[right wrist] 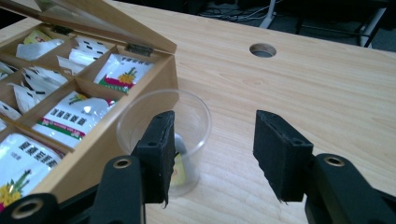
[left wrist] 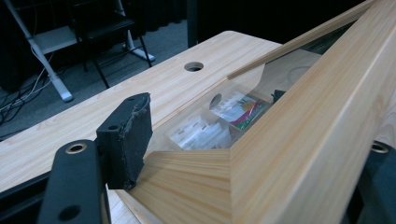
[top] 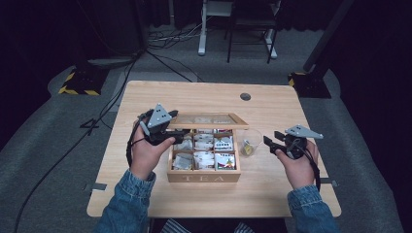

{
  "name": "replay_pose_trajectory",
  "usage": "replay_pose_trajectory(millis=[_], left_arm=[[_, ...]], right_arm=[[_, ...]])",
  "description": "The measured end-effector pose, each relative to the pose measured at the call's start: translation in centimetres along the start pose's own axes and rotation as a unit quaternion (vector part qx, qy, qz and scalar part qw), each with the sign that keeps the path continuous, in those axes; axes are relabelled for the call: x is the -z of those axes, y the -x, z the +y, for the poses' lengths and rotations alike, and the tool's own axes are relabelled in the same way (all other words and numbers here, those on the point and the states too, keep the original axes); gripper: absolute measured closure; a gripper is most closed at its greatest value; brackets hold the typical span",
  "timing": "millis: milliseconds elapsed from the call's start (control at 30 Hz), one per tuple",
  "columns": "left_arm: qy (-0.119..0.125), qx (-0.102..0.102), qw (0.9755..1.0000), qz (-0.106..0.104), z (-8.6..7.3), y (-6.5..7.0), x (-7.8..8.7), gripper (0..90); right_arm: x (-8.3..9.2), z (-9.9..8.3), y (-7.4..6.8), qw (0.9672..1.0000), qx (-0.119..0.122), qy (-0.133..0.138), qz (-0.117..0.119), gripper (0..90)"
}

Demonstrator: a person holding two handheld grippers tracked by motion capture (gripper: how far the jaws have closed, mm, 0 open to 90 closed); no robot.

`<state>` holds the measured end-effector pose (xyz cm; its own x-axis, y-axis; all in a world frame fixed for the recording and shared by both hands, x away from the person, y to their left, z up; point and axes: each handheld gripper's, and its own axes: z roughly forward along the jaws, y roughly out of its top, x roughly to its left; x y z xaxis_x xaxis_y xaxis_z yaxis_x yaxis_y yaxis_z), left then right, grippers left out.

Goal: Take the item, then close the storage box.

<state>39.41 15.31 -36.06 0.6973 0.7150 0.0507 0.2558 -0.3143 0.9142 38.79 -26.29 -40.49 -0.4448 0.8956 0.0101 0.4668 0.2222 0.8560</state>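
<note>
Beside the tea box (top: 204, 177), the cup (right wrist: 164, 135) holds a teabag; right gripper (right wrist: 212, 156) half open, empty, should back away level while left gripper (left wrist: 196, 158) grips the lid (left wrist: 299, 140).

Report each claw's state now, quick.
Left claw: shut on the tea box lid, holding it raised.
Right claw: open, holding nothing, beside the plastic cup.

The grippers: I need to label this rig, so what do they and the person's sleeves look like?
Both the left gripper and right gripper are black, with two foam-padded jaws, a grey three-cornered plate on top and a trailing black cable. The sleeves are blue denim.
</note>
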Motion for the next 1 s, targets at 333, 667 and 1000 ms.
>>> replay_pose_trajectory(millis=[333,667,1000], left_arm=[[-0.007,-0.006,1.0000,-0.001,0.0,0.4,-0.3,30.4],[-0.016,-0.010,0.9998,0.007,-0.5,0.9,-0.2,30.4],[-0.027,-0.015,0.9994,0.015,-1.0,1.3,-0.1,30.3]], right_arm=[[1.0,-2.2,1.5,0.9998,-0.016,-0.005,-0.004,50.1],[0.6,-4.8,3.0,0.9992,-0.018,-0.036,-0.004,48.0],[0.1,-8.4,4.7,0.9975,-0.025,-0.066,0.005,45.9]])
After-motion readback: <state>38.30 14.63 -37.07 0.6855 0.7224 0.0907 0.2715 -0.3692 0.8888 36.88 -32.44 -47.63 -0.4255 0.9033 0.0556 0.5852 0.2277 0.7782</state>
